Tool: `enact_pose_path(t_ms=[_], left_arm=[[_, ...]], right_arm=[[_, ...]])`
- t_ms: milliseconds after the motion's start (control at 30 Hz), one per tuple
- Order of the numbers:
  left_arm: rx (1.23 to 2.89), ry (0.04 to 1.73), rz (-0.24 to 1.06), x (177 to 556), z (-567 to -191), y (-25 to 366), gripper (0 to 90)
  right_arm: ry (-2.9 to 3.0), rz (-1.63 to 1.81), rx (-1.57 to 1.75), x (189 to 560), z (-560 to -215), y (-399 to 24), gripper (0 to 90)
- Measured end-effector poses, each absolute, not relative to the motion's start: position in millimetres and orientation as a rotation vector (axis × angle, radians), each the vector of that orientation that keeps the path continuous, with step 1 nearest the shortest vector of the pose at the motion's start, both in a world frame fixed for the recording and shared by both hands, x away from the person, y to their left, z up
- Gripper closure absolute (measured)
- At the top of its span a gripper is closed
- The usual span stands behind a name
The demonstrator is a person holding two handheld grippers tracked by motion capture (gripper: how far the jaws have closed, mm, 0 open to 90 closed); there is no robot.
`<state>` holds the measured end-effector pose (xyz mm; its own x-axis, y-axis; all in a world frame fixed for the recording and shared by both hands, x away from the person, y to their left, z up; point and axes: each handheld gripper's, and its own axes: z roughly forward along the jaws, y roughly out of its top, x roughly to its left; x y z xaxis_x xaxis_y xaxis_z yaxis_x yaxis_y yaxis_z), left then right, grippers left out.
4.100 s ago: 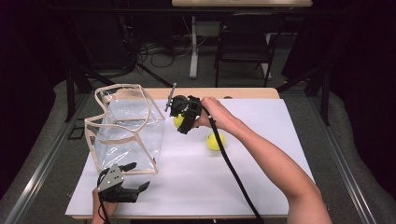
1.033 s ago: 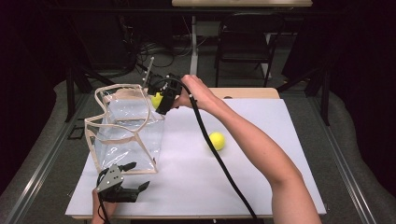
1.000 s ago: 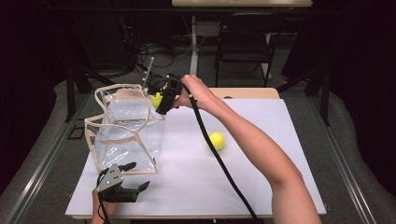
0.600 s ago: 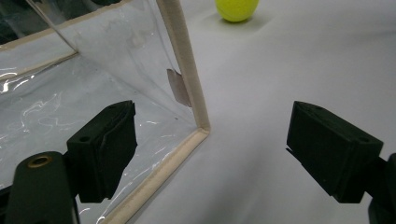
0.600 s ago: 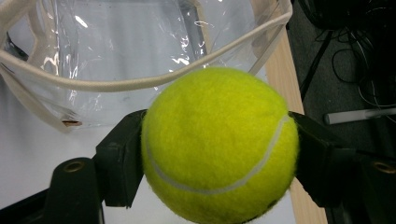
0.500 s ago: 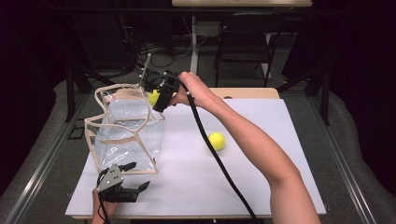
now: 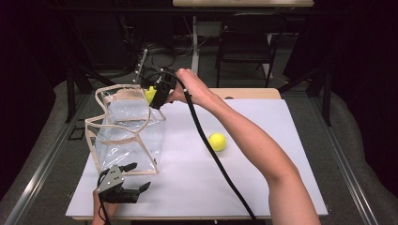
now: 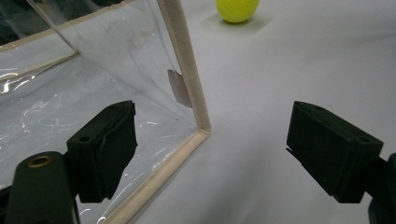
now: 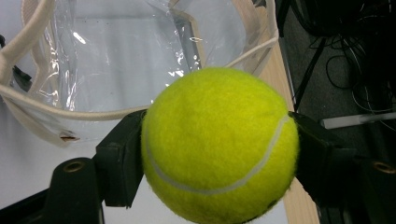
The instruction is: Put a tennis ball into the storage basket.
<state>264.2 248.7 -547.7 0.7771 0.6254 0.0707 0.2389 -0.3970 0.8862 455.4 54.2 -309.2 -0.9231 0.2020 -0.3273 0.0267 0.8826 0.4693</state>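
The right gripper (image 7: 154, 93) has its fingers clamped on a tennis ball (image 7: 149, 93) at the far rim of the clear bag (image 7: 126, 129); a second ball (image 7: 217, 141) lies at the bag's three o'clock.

In the left gripper view, the left gripper (image 8: 212, 149) is spread wide, empty, straddling the bag's corner (image 8: 201, 128).

In the right gripper view, the gripped ball (image 9: 219, 144) hangs above the bag's opening at eleven o'clock.
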Motion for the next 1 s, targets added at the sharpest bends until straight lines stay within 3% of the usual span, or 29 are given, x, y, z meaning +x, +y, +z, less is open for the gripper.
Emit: enact_pose_path(t_ms=[1000], left_arm=[[1.978, 0.646, 0.491, 264, -548, 249, 15.8]], right_arm=[[2.66, 0.733, 0.152, 453, -310, 77, 26.5]])
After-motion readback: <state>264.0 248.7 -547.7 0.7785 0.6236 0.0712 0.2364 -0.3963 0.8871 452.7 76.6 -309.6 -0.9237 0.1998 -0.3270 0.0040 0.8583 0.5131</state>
